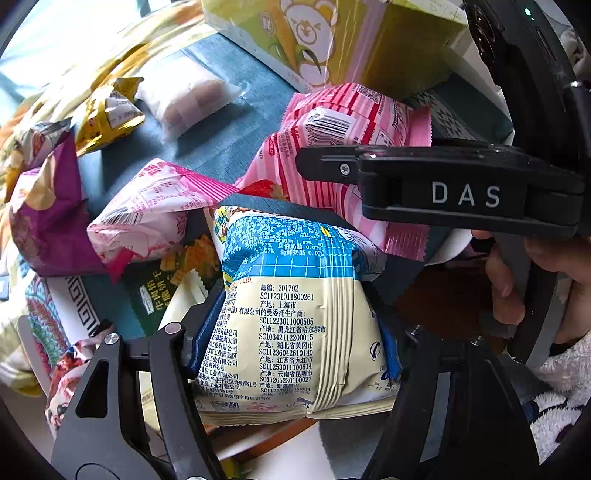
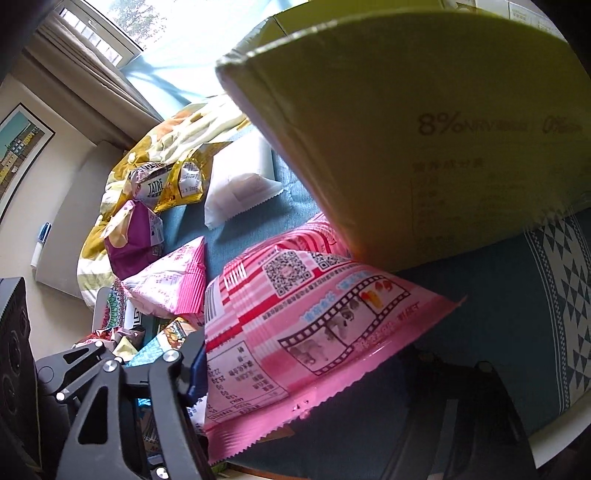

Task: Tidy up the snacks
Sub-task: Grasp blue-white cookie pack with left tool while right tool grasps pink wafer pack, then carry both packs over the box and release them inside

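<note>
- The left hand-held gripper (image 1: 295,354) is clamped on a puffy blue-and-cream foil snack bag (image 1: 291,325), its blue pads pressing both sides.
- The right hand-held gripper (image 2: 295,373) is clamped on a pink striped foil snack bag (image 2: 295,325) lying against the yellow-green cardboard box (image 2: 424,129).
- Both bags sit over the teal cloth (image 2: 498,314); a smaller pink packet (image 1: 155,206), purple packet (image 1: 48,221) and white pouch (image 1: 188,99) lie beyond.

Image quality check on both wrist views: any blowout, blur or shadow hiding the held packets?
Left wrist view: fisheye bends the edges, upper left is washed out, but print on the blue-and-cream packet is sharp. Right wrist view: window is blown out, the green box looms soft and dim, and shadow under the pink striped packet swallows the lower right.
</note>
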The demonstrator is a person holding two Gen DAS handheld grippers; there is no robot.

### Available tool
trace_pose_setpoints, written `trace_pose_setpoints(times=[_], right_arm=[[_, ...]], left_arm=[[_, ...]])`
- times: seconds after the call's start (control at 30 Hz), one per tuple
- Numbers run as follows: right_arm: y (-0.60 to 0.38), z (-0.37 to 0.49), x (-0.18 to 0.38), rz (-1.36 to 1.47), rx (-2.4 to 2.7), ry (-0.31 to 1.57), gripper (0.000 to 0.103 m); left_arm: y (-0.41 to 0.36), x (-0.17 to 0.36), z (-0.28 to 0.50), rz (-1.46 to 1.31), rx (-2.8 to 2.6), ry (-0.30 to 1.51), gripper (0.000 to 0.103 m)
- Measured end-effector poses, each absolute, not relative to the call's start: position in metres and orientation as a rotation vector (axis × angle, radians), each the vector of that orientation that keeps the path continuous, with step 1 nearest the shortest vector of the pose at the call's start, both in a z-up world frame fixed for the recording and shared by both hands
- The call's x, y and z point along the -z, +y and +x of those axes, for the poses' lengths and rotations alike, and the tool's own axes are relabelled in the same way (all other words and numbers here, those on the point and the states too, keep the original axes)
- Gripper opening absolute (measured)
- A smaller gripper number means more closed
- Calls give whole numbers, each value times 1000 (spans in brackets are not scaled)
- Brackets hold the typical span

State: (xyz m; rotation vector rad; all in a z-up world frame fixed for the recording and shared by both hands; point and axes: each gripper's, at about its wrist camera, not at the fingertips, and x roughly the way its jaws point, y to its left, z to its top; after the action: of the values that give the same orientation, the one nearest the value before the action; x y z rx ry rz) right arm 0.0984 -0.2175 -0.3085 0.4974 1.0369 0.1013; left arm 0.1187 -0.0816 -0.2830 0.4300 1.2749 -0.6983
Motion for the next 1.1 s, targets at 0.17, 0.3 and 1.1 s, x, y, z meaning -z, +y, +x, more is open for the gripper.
trace_pose_setpoints(times=[0.17,0.3,1.1], right_arm=[[-216,88,296,480,-102,1017,69],[-214,79,279,472,-103,997,69],[-247,44,92,327,-82,722,69]], left_arm=[[-74,263,113,422,691,1249,66],[-67,242,105,408,680,1215,66],[-82,64,113,161,500,872,66]])
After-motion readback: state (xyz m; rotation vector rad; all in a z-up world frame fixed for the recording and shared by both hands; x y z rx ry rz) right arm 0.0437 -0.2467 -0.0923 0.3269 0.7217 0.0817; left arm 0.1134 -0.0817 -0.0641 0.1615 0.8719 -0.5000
